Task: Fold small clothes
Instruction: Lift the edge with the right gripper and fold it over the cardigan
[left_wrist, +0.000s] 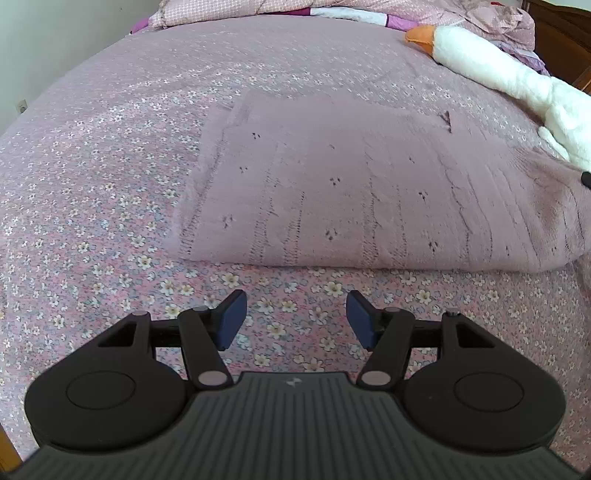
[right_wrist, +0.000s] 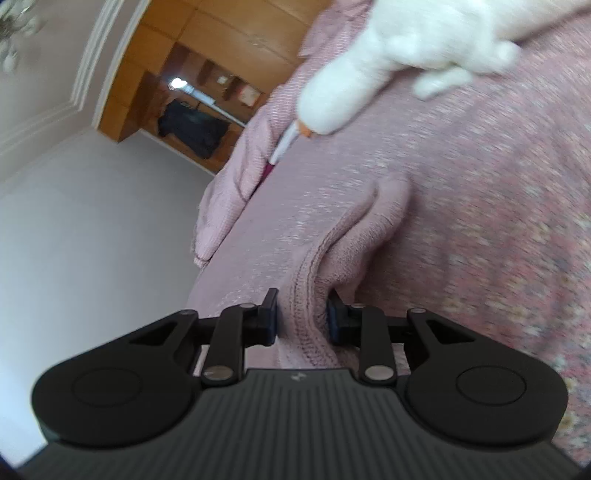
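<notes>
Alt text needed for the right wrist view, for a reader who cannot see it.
The right tool is shut on a bunched edge of a pink knitted garment, above a floral bedspread. A white plush toy lies beyond; the picture is tilted and blurred.

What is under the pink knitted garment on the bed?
The pink knitted garment lies on the floral bedspread, which shows all around it. Anything beneath the knit itself is covered. The right gripper pinches one edge; the left gripper is open, clear of it.

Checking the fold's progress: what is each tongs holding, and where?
Right tongs pinch the pink sweater by its ribbed edge; left tongs hold nothing.
</notes>
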